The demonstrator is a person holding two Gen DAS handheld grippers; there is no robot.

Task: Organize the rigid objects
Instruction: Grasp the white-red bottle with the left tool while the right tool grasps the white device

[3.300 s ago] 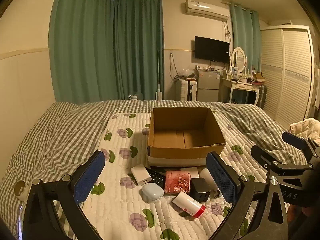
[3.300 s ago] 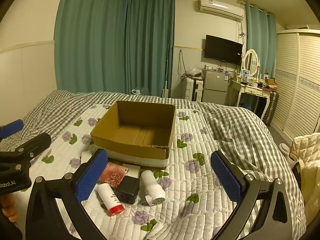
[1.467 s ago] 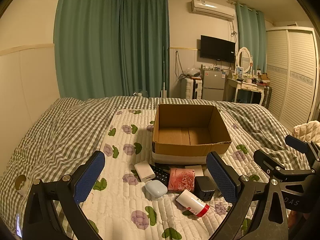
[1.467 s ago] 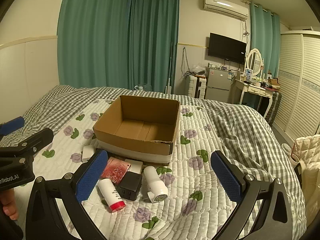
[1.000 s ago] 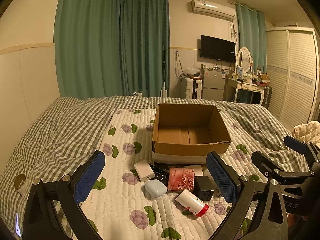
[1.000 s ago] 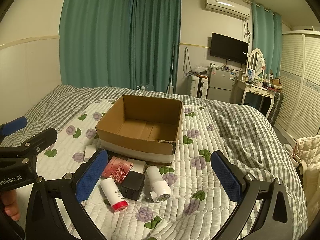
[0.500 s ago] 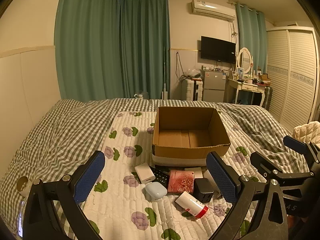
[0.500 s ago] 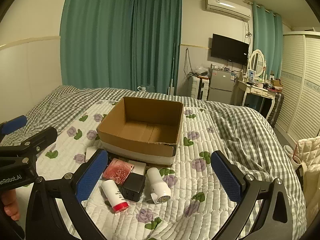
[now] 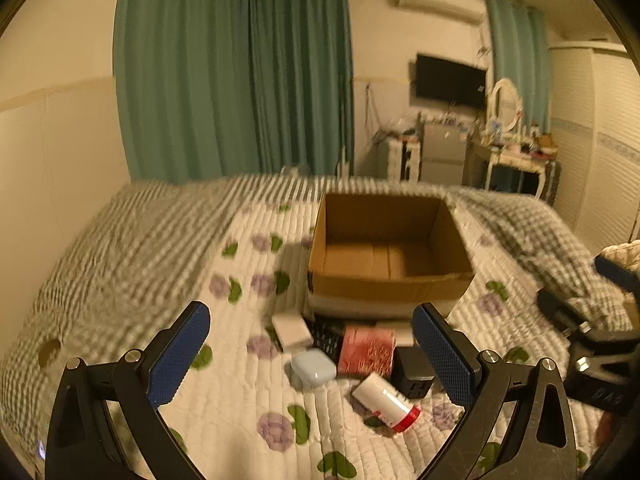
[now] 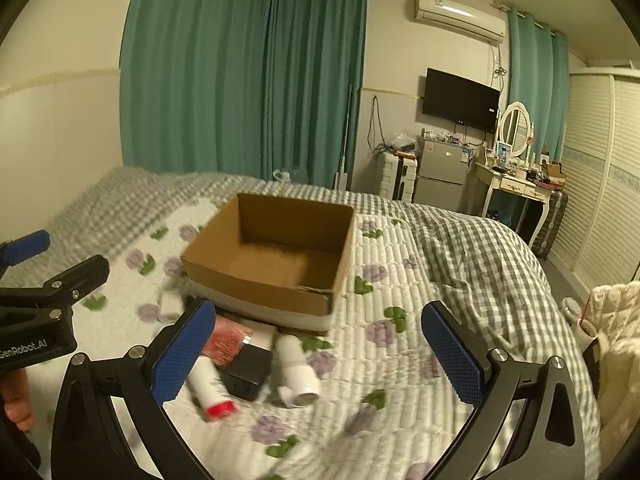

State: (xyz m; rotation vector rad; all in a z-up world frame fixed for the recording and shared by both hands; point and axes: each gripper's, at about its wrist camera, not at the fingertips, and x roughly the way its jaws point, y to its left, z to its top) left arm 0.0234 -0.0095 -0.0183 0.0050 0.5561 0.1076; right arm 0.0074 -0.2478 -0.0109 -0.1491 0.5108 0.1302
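- Blue-padded left tongs (image 9: pixel 312 356): spread wide, empty; since half a second ago tipped down toward the heap, view blurred.
- Small items, among them a pale blue case (image 9: pixel 313 368) and red-capped tube (image 9: pixel 387 400): unmoved on the bed, at 6 o'clock of the cardboard box (image 9: pixel 390 292), itself empty.
- Right tongs (image 10: pixel 318 356): wide, empty, likewise dipped. Judged: first pick about to begin.
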